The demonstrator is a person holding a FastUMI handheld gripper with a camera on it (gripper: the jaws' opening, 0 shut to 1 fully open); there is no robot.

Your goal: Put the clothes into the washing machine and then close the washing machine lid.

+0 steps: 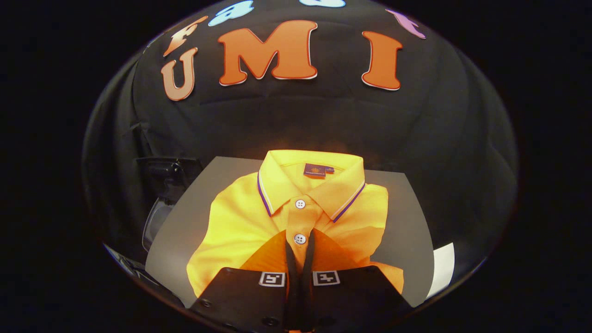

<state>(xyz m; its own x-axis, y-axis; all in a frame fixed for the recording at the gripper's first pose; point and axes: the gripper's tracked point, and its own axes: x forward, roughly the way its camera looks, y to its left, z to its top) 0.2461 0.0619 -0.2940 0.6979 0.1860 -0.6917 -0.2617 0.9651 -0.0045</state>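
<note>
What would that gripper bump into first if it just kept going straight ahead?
Most likely the folded yellow polo shirt. The gripper has its fingers nearly together, tips right at the shirt's button placket, near the lower button. Whether they already touch the fabric is hard to tell.

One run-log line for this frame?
phase: grasp | claw: shut on yellow polo shirt placket | shirt: folded on grey board | washer: not loaded

yellow polo shirt (231,226), purple-striped collar (344,203), grey table (407,222)
</note>
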